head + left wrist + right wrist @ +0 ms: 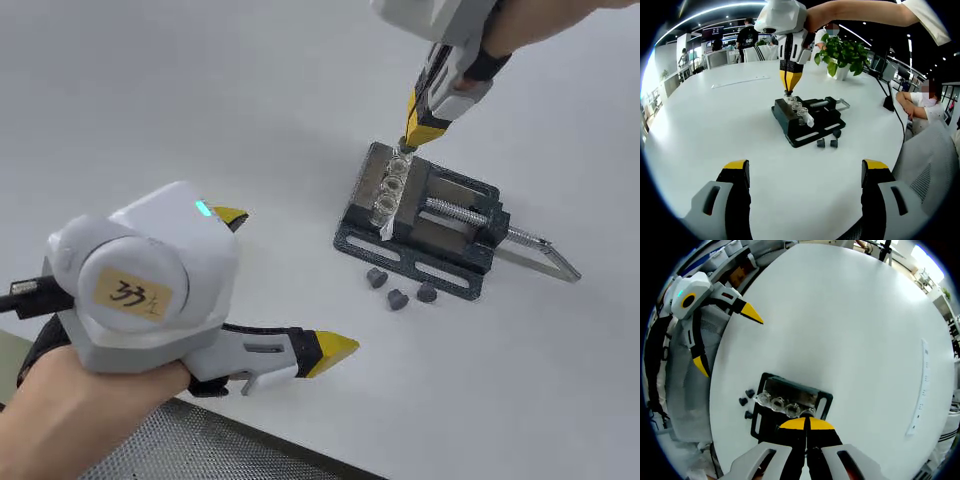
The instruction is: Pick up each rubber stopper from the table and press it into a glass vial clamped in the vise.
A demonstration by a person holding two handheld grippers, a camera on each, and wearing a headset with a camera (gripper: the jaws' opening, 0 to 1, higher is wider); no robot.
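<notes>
At the left, the left gripper [283, 282] hangs over the near edge of the table [200, 100], jaws wide apart and holding nothing. Further right, three dark stoppers [398, 298] lie loose just in front of the vise [455, 235]. The vials [388, 192] clamped in it look open-mouthed, so I'd judge nearly all the work is left. The right gripper [413, 138], jaws together, points down onto the end vial; whether a stopper is pinched there I cannot tell. The table is white and round, in an open office with a plant [840, 52] and seated people [920, 107].
</notes>
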